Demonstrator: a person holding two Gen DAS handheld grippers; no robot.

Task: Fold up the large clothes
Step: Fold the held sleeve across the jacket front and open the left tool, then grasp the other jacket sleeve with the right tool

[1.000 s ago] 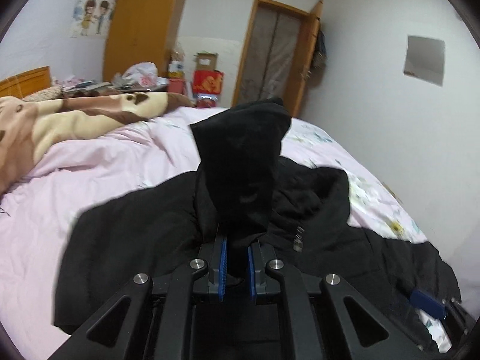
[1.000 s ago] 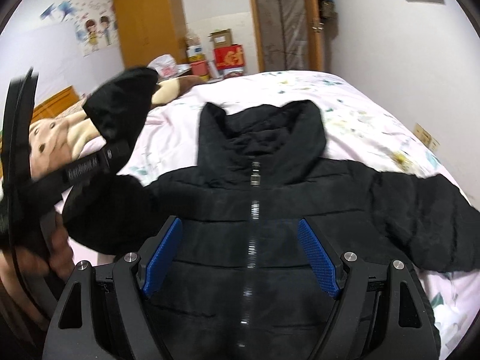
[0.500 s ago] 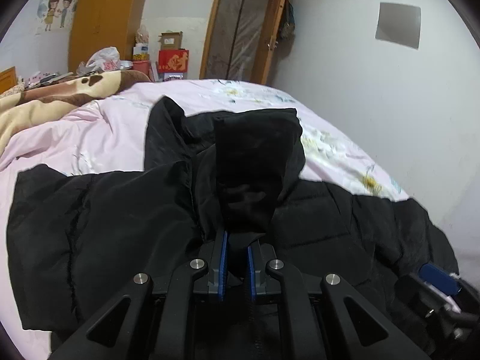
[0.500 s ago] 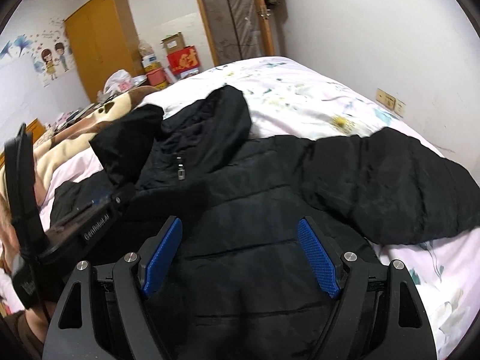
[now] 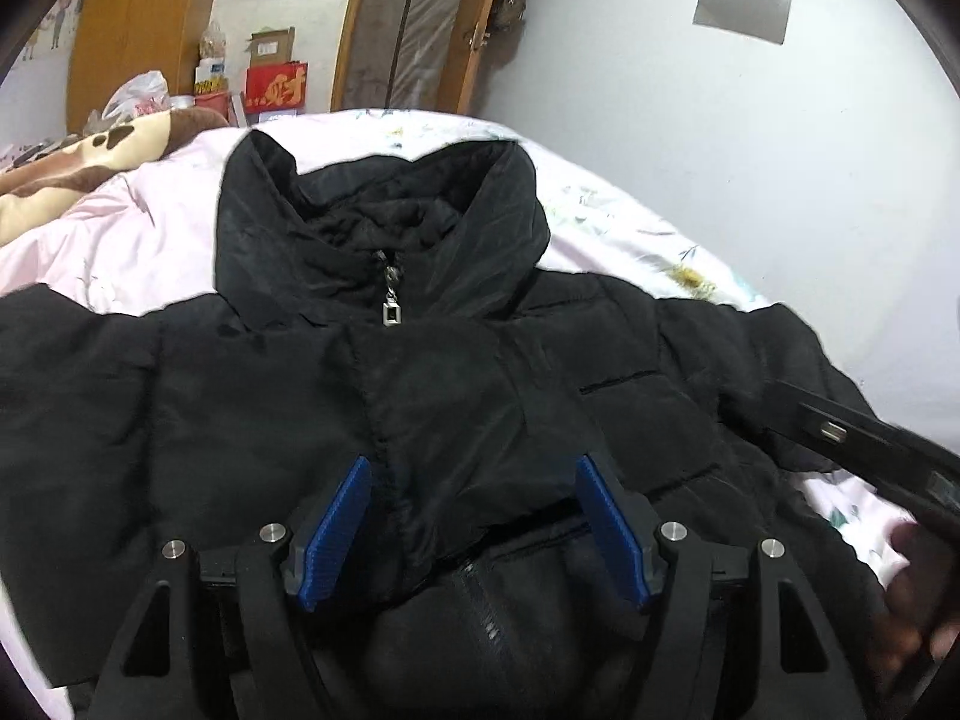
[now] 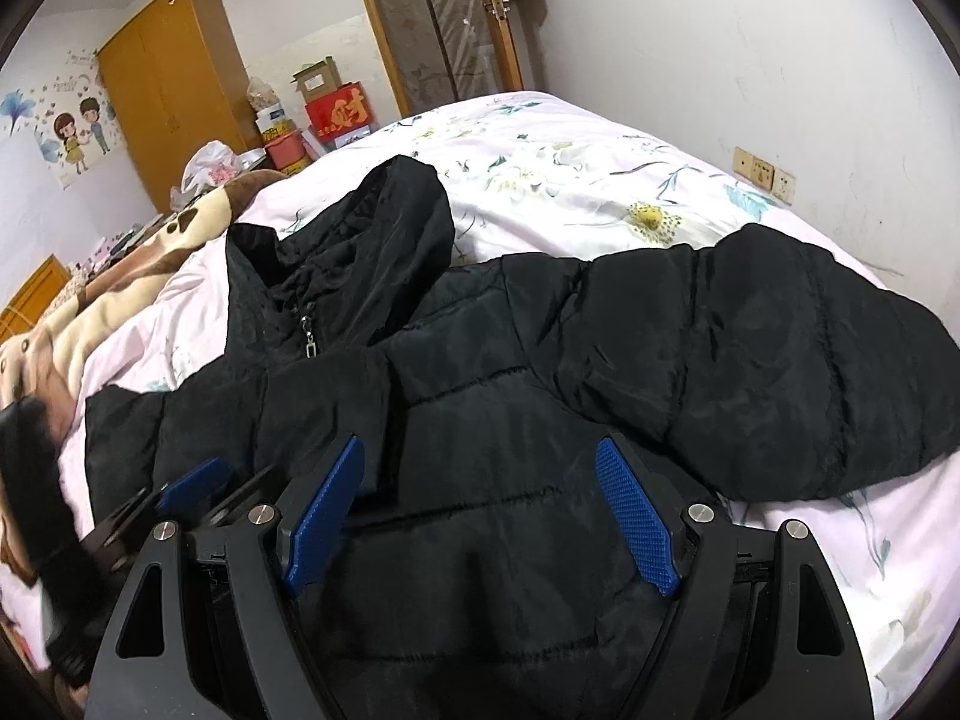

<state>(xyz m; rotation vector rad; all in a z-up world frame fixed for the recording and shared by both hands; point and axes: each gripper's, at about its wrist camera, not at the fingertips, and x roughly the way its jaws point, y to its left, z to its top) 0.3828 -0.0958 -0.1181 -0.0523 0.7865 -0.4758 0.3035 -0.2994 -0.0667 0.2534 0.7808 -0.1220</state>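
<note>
A black puffer jacket (image 5: 252, 408) lies front up on the pink bed, zipped, collar far from me. Its one sleeve (image 5: 480, 420) lies folded across the chest. My left gripper (image 5: 474, 516) is open and empty just above that folded sleeve. In the right wrist view the jacket (image 6: 480, 432) fills the middle, with its other sleeve (image 6: 780, 360) stretched out to the right. My right gripper (image 6: 480, 510) is open and empty above the jacket's body. The left gripper (image 6: 192, 480) shows at the lower left of that view.
The pink floral bedsheet (image 6: 570, 168) spreads around the jacket. A brown and cream blanket (image 6: 120, 282) lies at the left. A wooden wardrobe (image 6: 168, 96), boxes (image 6: 336, 108) and a door (image 6: 444, 24) stand beyond the bed. A white wall (image 5: 750, 150) runs along the right.
My left gripper carried the sleeve across the jacket's chest and let go; it went from shut on the sleeve to open. The right gripper shifted left over the jacket, staying open.
</note>
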